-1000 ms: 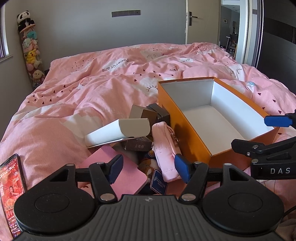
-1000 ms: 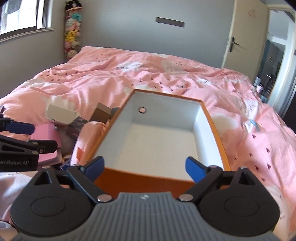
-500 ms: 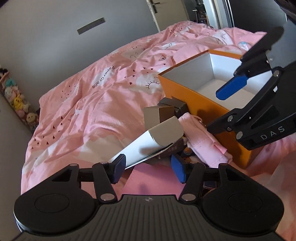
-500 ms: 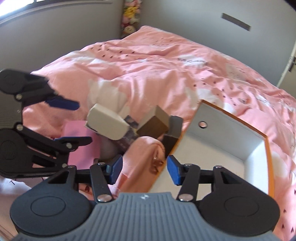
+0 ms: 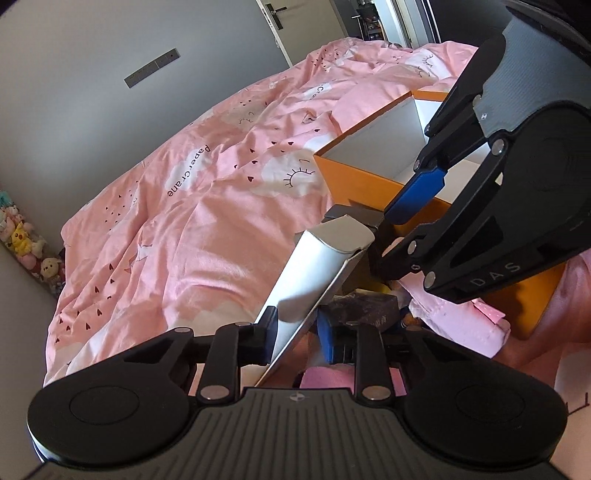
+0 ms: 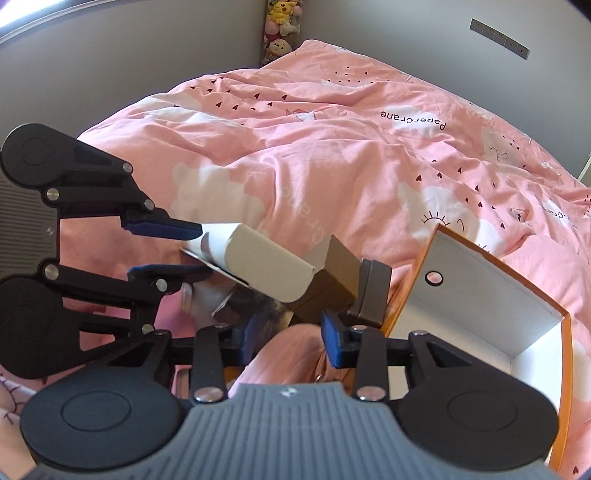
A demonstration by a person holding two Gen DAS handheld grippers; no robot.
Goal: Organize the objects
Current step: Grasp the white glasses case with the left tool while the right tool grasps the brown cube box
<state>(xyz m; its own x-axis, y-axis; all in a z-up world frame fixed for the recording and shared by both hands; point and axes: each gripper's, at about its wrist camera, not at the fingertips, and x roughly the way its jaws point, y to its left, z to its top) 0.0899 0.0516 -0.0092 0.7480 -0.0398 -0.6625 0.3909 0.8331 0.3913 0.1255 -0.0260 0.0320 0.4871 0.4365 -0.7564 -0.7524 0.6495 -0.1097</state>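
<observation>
A long white box (image 5: 317,269) (image 6: 258,258) lies tilted on a pile of small items beside an open orange box (image 5: 354,177) (image 6: 480,288) with a white inside. My left gripper (image 5: 299,336) (image 6: 205,249) has its jaws closing on the near end of the white box, one blue pad on each side. A pink pouch (image 6: 288,354) (image 5: 454,314) leans against the orange box. My right gripper (image 6: 290,338) (image 5: 388,238) points down at it, jaws closing, with the pouch filling the gap between the pads.
The pile also holds a brown box (image 6: 340,273), a dark grey box (image 6: 373,291) and a dark printed box (image 5: 362,306). All of it rests on a rumpled pink bed cover (image 6: 332,147). Plush toys (image 6: 282,22) hang in the far corner.
Both grippers have narrowed. The left one rolled and moved onto the white box's end. The right one swung from over the orange box to the pink pouch.
</observation>
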